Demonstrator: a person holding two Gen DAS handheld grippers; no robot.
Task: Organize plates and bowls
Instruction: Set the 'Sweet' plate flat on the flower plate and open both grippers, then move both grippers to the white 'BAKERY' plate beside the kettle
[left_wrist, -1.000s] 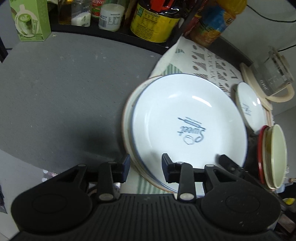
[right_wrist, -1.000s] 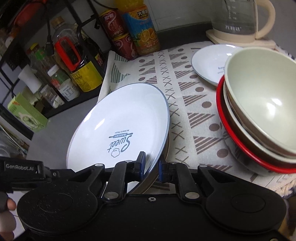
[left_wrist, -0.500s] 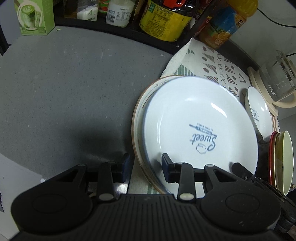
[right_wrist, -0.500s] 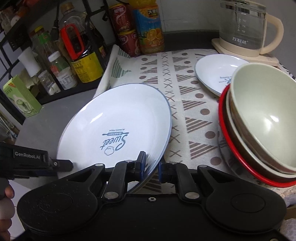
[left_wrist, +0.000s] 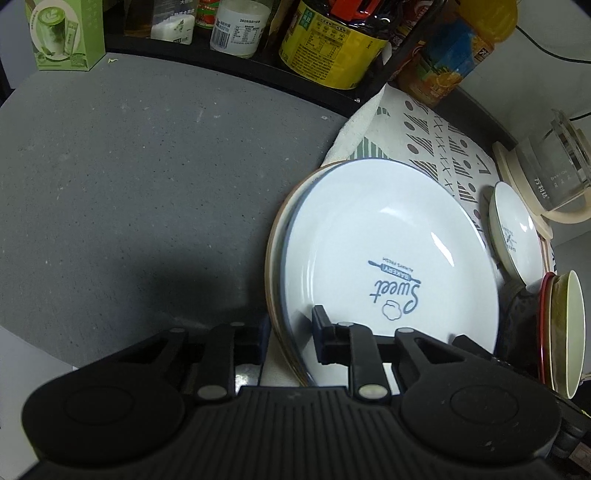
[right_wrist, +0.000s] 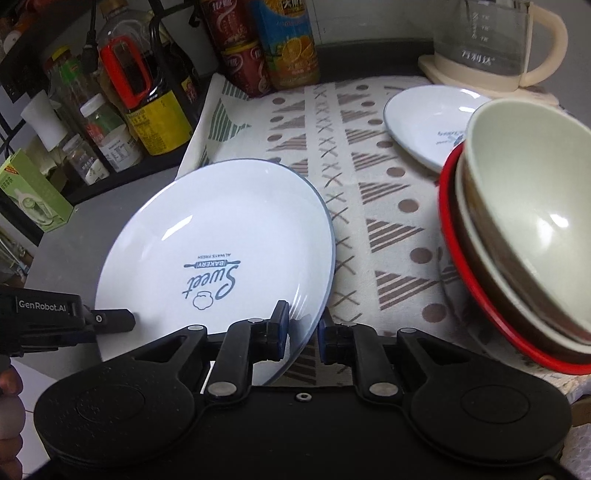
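From the left wrist view, the left gripper (left_wrist: 288, 334) stands fairly wide, its fingers straddling the near rims of a white "Sweet Bakery" plate (left_wrist: 391, 266) and the tan-rimmed plate (left_wrist: 275, 236) beneath it; whether the pads touch is unclear. A small white plate (left_wrist: 517, 232) lies beyond on the patterned cloth (left_wrist: 436, 144), with stacked bowls (left_wrist: 565, 328) at the right edge. From the right wrist view, the right gripper (right_wrist: 301, 328) is narrowed onto the plate's near rim (right_wrist: 218, 254), the plate tilted up from that side. The step appears to be settling this plate onto the stack; next calls for lowering it flat, then releasing. Compared with a second ago, the plate sits lower and more squarely over the plate beneath.
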